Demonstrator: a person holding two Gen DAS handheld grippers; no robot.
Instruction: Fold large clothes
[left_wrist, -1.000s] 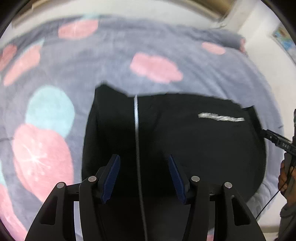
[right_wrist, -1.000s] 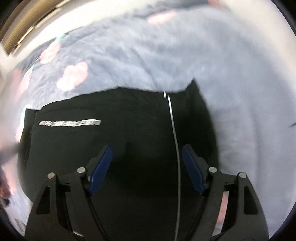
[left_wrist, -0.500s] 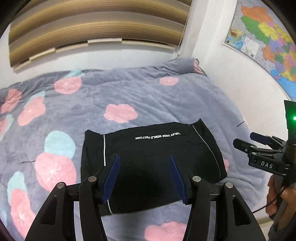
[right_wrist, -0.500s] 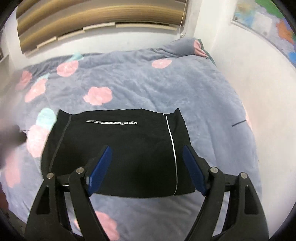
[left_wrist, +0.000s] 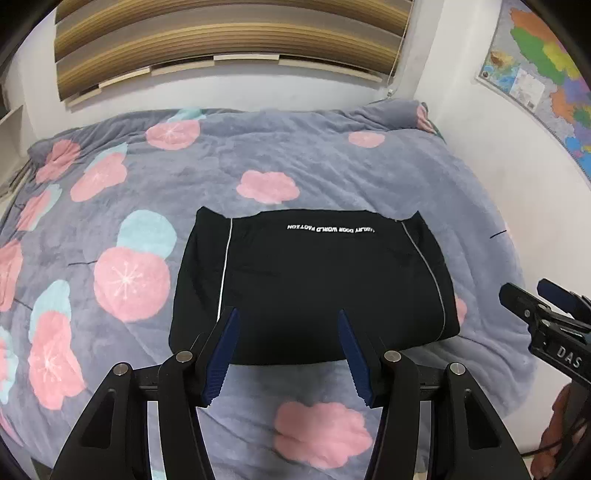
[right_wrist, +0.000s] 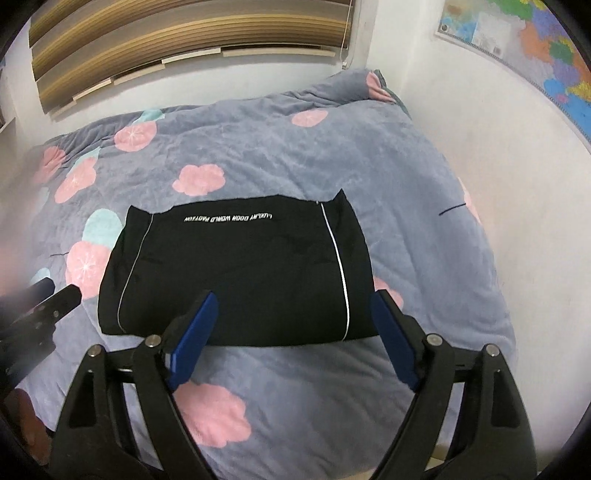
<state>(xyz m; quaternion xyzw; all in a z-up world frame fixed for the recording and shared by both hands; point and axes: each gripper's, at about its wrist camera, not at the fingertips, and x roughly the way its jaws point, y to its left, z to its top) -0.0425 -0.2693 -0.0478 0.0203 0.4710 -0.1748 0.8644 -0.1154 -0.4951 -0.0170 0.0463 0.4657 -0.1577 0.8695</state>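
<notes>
White walls (left_wrist: 258, 92), wooden blinds (left_wrist: 221, 37); wall map (left_wrist: 546, 62), floral grey bedspread (left_wrist: 332, 166)

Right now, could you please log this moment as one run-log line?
black folded garment with white piping: flat on floral grey blanket | left tongs: open, empty | right tongs: open, empty

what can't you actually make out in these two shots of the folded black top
- Layers under the black garment: hidden by its own top layer in both views.
- Near strip of its front edge: covered by the left gripper fingers, and by the right gripper in the right wrist view.
- White lettering: upside down and small.
- Left edge of the right wrist view: blurred.
- Wall map: cut off by the frame.
</notes>
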